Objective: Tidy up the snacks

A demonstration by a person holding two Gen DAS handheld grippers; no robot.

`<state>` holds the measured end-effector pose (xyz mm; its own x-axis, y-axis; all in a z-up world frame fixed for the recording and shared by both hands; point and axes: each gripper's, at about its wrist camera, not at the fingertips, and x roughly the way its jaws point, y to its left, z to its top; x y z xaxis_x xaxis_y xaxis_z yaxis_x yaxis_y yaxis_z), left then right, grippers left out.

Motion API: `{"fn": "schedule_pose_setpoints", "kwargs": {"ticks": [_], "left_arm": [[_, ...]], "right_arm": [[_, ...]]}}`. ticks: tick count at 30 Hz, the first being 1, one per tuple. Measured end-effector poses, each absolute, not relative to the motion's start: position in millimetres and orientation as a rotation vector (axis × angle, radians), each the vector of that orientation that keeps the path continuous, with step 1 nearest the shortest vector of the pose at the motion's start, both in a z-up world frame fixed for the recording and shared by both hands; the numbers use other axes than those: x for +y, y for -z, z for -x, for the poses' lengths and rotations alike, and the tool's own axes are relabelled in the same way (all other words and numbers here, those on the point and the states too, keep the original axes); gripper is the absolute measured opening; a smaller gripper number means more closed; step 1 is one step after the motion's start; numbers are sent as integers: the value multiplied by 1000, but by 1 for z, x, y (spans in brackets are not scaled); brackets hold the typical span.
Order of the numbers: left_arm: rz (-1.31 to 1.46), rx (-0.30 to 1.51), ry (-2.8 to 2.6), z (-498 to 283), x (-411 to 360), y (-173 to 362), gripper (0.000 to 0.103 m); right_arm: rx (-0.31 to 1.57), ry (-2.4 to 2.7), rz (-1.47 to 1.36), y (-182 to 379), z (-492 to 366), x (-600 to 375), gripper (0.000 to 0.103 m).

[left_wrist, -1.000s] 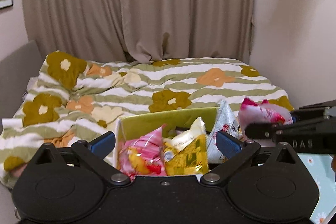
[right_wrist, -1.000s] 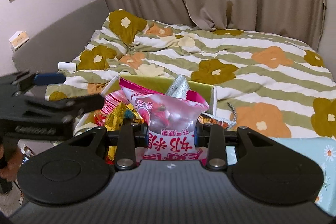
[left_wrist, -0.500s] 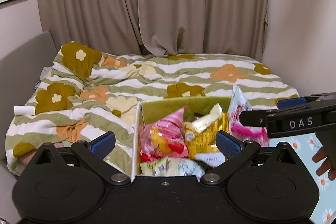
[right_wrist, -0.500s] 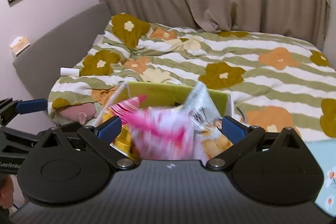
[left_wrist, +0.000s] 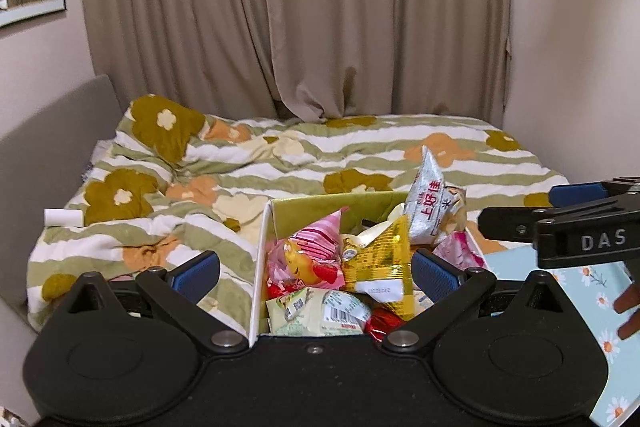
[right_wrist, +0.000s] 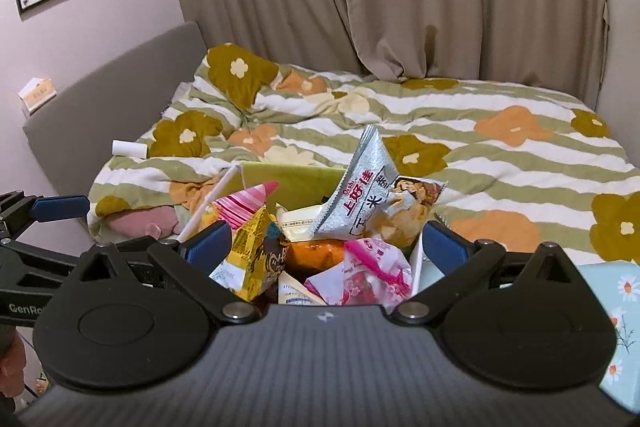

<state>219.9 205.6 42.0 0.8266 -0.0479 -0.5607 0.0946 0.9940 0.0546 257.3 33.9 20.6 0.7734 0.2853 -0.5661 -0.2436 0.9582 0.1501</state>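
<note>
Your left gripper (left_wrist: 316, 273) spread wide, holding nothing, poised over green snack box (left_wrist: 320, 207). Your right gripper (right_wrist: 326, 243) likewise wide open, empty. Pink packet (right_wrist: 360, 277) lies inside box at right edge, beside yellow bag (right_wrist: 256, 259); silver rice-cracker bag (right_wrist: 372, 199) sticks up behind. Box near floral bed (right_wrist: 480, 147).

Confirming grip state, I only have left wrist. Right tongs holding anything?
Observer: No. The right wrist view shows the right tongs open, with nothing between them.
Operator: Where does the pink pack sit?
Observer: The pink pack lies in the box at its near right corner, below the silver chips bag.
Operator: Anything hidden under that bag?
Observer: An orange pack, next to the yellow pack.
</note>
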Motion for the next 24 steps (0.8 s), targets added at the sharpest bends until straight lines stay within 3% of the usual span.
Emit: {"fn": "schedule_pose_setpoints", "kwargs": {"ticks": [12,24], "left_arm": [[-101,535,-6,-133,153,-71,103],[-96,545,-3,-66,111,-53,103]], "right_arm": [[568,-185,-25,-62,-154,-24,103],[648,20,1,-38,-69,-80,103]]}}
